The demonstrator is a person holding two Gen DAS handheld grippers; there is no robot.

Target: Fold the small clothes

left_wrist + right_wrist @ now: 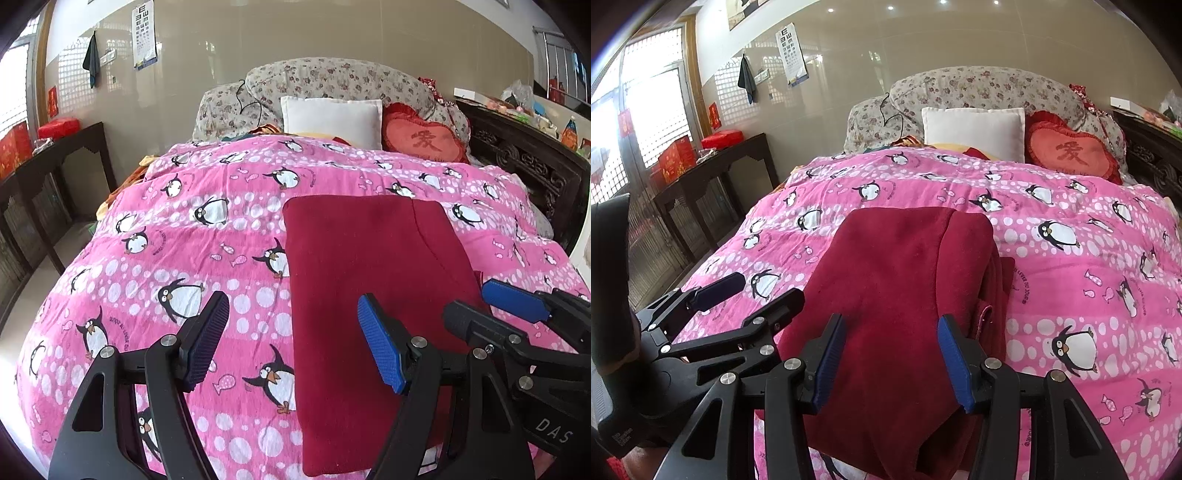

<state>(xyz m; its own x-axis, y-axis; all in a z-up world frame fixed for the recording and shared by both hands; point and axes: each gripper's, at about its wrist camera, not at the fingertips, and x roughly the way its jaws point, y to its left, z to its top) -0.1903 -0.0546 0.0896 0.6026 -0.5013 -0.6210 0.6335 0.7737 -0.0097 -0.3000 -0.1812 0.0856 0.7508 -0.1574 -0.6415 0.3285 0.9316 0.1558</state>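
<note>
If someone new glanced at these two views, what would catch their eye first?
First the bright pink penguin quilt covering the bed, then the dark red garment lying on it near the front edge. Both grippers hover open above it, the left gripper at its left edge, the right gripper over its middle.

The bed is covered by a pink penguin quilt; a dark red garment is spread ahead of the jaws.
</note>
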